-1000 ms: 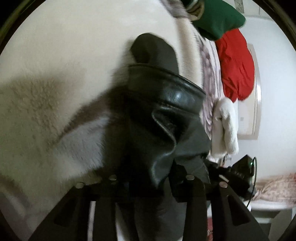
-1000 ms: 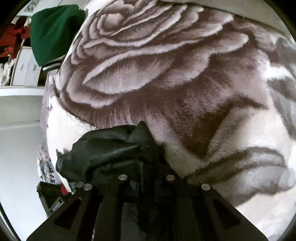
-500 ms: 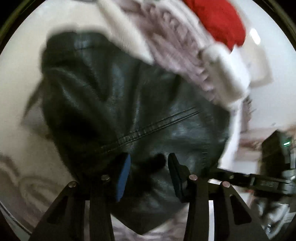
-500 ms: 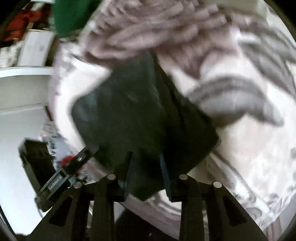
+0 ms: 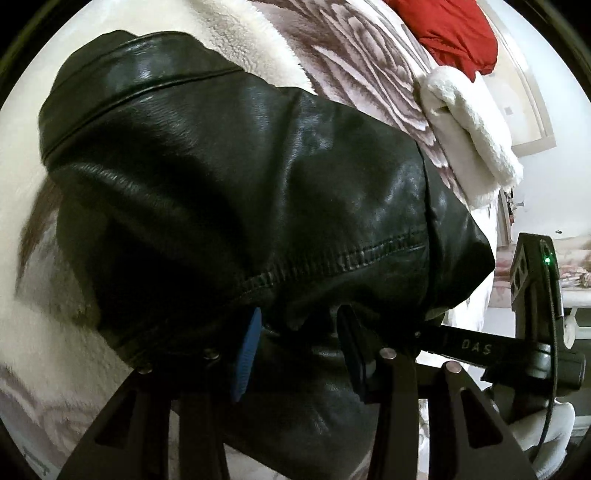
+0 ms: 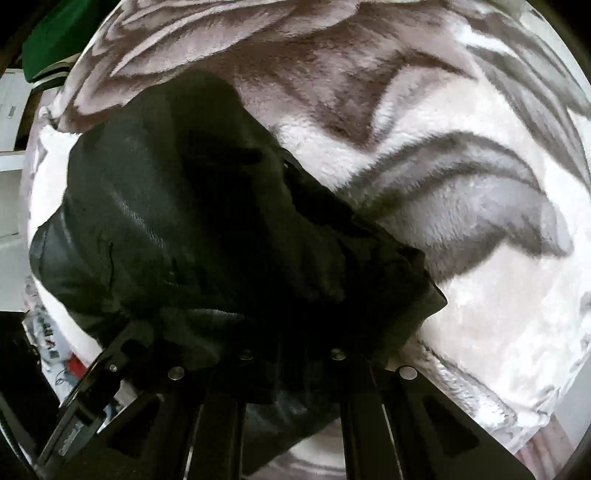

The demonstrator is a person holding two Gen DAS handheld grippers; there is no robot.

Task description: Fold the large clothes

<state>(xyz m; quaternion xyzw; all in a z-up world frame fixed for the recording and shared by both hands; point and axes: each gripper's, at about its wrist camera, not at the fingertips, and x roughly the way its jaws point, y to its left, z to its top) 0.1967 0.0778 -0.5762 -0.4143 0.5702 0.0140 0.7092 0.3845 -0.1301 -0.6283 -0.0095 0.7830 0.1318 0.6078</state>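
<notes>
A black leather jacket (image 5: 236, 192) lies bunched on a fleece blanket with a grey rose print (image 6: 461, 206). In the left wrist view my left gripper (image 5: 295, 332) has a thick fold of the leather between its blue-padded fingers (image 5: 245, 350), and the jacket drapes over the fingertips. In the right wrist view the jacket (image 6: 192, 221) covers the tips of my right gripper (image 6: 290, 347), which is shut on its dark edge. The right gripper's body (image 5: 535, 332) shows at the right of the left view, close beside the left one.
A cream sherpa garment (image 5: 476, 136) and a red garment (image 5: 458, 33) lie further along the bed. A green garment (image 6: 48, 40) sits at the top left of the right view, next to white furniture (image 6: 11, 110). The bed's edge drops off beside the jacket.
Both grippers swung the jacket across the blanket and lowered it. It now lies spread wider than the hanging bundle of a second ago. The right jaws opened briefly and shut again.
</notes>
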